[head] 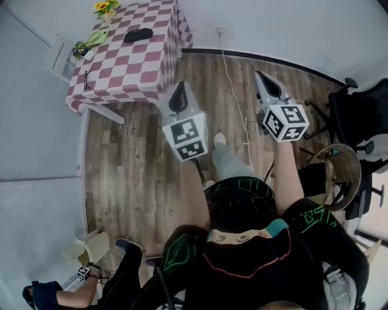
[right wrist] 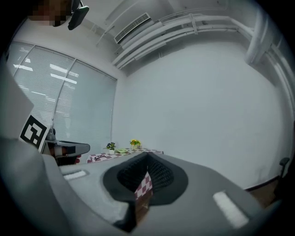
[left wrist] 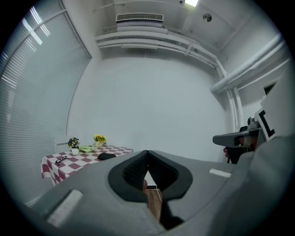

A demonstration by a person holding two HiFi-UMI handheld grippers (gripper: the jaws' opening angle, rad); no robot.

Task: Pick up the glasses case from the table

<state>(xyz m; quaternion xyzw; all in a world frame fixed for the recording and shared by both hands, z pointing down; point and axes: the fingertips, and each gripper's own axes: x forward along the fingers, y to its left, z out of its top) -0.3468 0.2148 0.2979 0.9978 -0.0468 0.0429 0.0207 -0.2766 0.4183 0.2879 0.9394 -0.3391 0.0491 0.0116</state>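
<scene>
The black glasses case [head: 138, 35] lies on the far part of a red-and-white checkered table [head: 130, 66] at the upper left of the head view. It shows small in the left gripper view as the dark glasses case [left wrist: 106, 156]. Both grippers hang over the wooden floor, well short of the table and pointing level. My left gripper [head: 176, 92] has its jaws shut with nothing between them, also seen as the left gripper [left wrist: 147, 154]. The right gripper [head: 262, 77] is shut and empty too, and in its own view the right gripper [right wrist: 147, 157] points at the table [right wrist: 122, 152].
On the table also lie a pair of glasses [head: 86, 79], a green dish [head: 97, 38], yellow flowers [head: 106, 7] and a small plant [head: 80, 48]. A white chair [head: 59, 57] stands at its left. A white cable [head: 233, 91] crosses the floor. A wicker basket [head: 339, 175] and office chairs [head: 361, 112] stand right.
</scene>
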